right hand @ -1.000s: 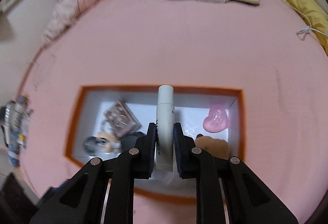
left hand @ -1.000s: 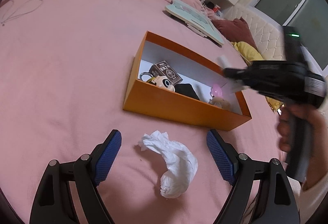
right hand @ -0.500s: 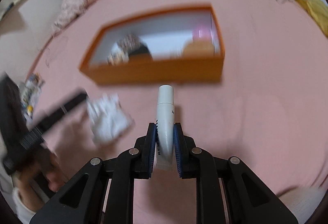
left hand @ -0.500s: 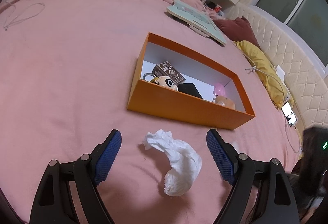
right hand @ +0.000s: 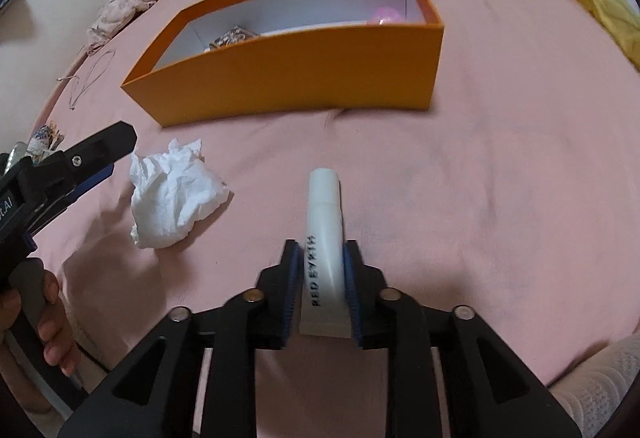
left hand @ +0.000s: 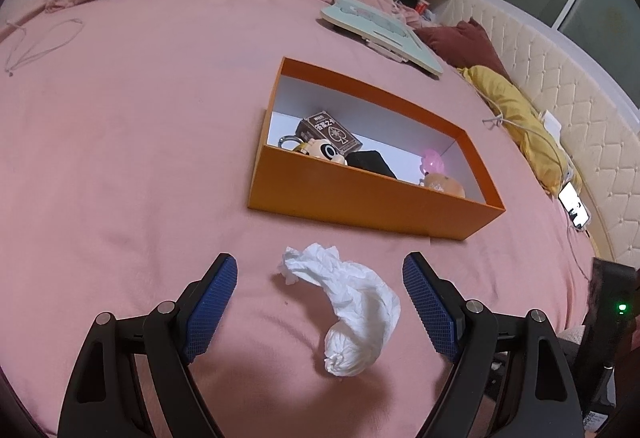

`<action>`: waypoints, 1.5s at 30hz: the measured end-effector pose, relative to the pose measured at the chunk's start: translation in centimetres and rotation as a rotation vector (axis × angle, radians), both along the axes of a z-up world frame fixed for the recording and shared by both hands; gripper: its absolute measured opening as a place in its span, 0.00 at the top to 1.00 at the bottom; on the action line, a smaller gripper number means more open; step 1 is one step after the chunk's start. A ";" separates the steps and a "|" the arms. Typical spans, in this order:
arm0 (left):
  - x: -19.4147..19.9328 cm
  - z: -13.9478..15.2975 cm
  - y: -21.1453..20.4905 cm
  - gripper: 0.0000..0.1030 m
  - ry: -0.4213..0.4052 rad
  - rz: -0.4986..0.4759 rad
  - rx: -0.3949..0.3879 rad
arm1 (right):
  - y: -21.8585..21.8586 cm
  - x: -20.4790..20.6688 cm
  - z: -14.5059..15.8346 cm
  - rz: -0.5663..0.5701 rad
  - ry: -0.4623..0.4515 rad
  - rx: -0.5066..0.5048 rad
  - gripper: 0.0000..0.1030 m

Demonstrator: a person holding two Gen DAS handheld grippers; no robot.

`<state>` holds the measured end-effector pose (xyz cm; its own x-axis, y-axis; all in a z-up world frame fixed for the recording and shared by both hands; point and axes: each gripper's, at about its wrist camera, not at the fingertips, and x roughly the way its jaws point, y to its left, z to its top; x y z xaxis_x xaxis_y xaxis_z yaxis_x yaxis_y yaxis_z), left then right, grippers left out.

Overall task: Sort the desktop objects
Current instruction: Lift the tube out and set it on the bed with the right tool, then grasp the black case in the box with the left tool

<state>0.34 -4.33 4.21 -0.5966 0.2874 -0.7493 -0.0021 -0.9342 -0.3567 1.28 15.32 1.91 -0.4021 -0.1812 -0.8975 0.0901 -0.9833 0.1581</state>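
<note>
The right gripper (right hand: 323, 278), at the lower centre of its view, is opening its fingers around a white tube (right hand: 325, 238) that is lying on the pink bed (right hand: 500, 177), apparently setting it down outside the orange box (right hand: 288, 77). The left gripper (left hand: 320, 302) is hovering with fingers wide on either side of a crumpled tissue (left hand: 352, 310), probably readying a grab. The box, mid-frame, is holding a card pack (left hand: 330, 131), a panda keychain (left hand: 320, 149), a black item and a pink toy (left hand: 434, 161).
</note>
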 end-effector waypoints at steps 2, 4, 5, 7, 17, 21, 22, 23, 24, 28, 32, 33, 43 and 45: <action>0.1 0.1 -0.2 0.18 0.003 0.006 0.007 | 0.2 0.5 1.3 -0.021 0.089 -0.006 0.66; 0.1 0.0 -0.3 0.18 0.000 0.011 0.007 | 0.7 0.9 2.6 -0.037 0.161 -0.061 0.35; 0.1 0.0 -0.2 0.18 -0.004 0.011 0.003 | 0.9 1.2 3.3 -0.044 0.198 -0.087 0.23; 0.1 -0.1 -0.2 0.18 -0.010 0.008 -0.007 | 1.1 1.6 4.4 -0.050 0.259 -0.117 0.23; 0.4 0.2 0.8 0.18 0.013 -0.027 -0.062 | 1.8 0.4 4.5 -0.123 0.254 -0.124 0.23; 0.3 0.1 1.1 0.18 0.000 -0.050 -0.070 | 2.7 0.5 4.2 -0.162 0.238 -0.135 0.23; 0.1 -0.1 1.3 0.18 -0.017 -0.057 -0.080 | 2.9 0.5 4.2 -0.170 0.237 -0.138 0.23; 0.0 -0.3 1.4 0.18 -0.037 -0.064 -0.090 | 3.0 0.4 4.2 -0.178 0.236 -0.141 0.23; -0.1 -0.1 1.6 0.18 -0.038 -0.075 -0.094 | 3.2 0.4 4.2 -0.183 0.234 -0.145 0.23; -0.1 0.9 2.5 0.18 -0.023 -0.121 -0.108 | 3.9 0.3 4.2 -0.206 0.223 -0.190 0.23; -1.2 2.9 3.1 0.18 -0.009 -0.137 -0.110 | 4.2 0.2 4.1 -0.215 0.213 -0.221 0.23; -1.7 3.3 3.2 0.18 -0.012 -0.139 -0.101 | 4.2 0.2 4.1 -0.216 0.210 -0.227 0.23; -9.4 4.6 5.0 0.29 -0.145 -0.172 -0.150 | 4.7 0.2 4.2 -0.234 0.198 -0.282 0.23; -10.4 4.6 5.2 0.33 -0.160 -0.178 -0.173 | 5.2 0.0 4.1 -0.252 0.191 -0.307 0.23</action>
<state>-10.06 0.89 8.83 -0.4186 0.2366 -0.8768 -0.1276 -0.9712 -0.2011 1.32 20.52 5.99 -0.6211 -0.3028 -0.7229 -0.0904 -0.8885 0.4498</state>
